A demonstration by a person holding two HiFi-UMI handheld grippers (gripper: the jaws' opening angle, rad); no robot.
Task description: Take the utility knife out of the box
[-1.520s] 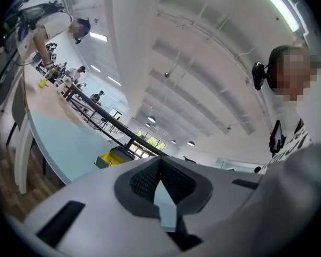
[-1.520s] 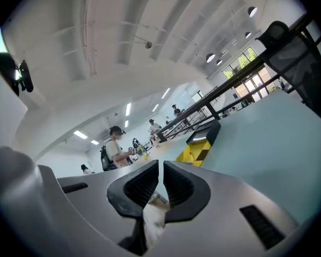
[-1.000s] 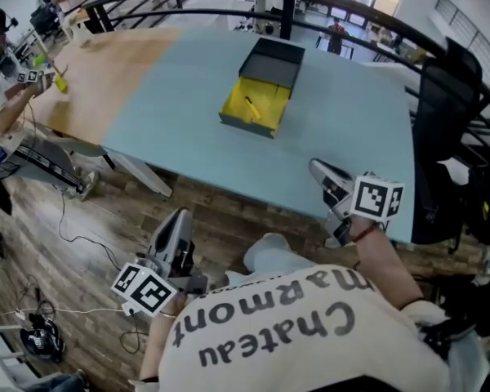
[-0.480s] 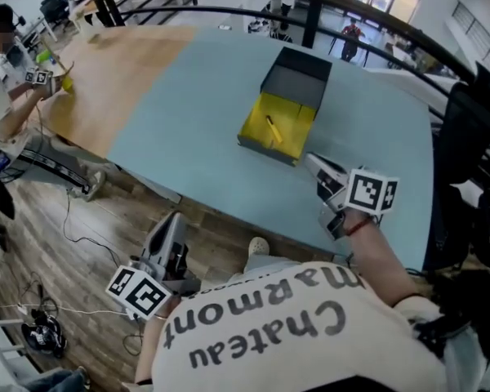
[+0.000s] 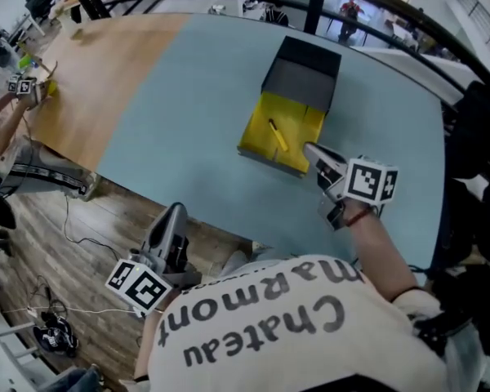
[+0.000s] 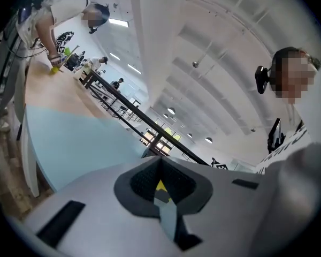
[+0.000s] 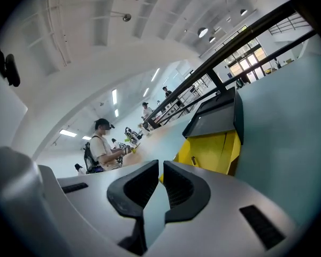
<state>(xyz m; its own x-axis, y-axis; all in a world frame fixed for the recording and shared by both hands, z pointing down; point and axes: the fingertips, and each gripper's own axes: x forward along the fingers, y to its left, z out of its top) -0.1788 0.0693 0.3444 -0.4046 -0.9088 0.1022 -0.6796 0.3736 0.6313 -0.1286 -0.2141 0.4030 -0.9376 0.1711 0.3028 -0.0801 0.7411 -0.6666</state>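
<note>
small yellow utility knife [image 5: 276,135] lies slantwise on the floor of the open yellow tray [image 5: 304,125], untouched. the tray sticks out of the near end of a dark grey cardboard box sleeve [image 5: 304,76]. the box sits on the light blue part of the table [image 5: 188,104], toward the far edge and right of middle. the table's left end is bare wood colour.

your right gripper [image 5: 310,149] is over the table, tip just beside the tray's near right corner. can't tell if it touches the tray. its jaws are together with only a hairline slit, nothing between them. in the right gripper view the tray and sleeve sit right ahead of the jaws.

your left gripper [image 5: 176,215] is off the table, below its near edge, over the wood plank floor [image 5: 73,235]. its jaws are pressed together and empty.
</note>
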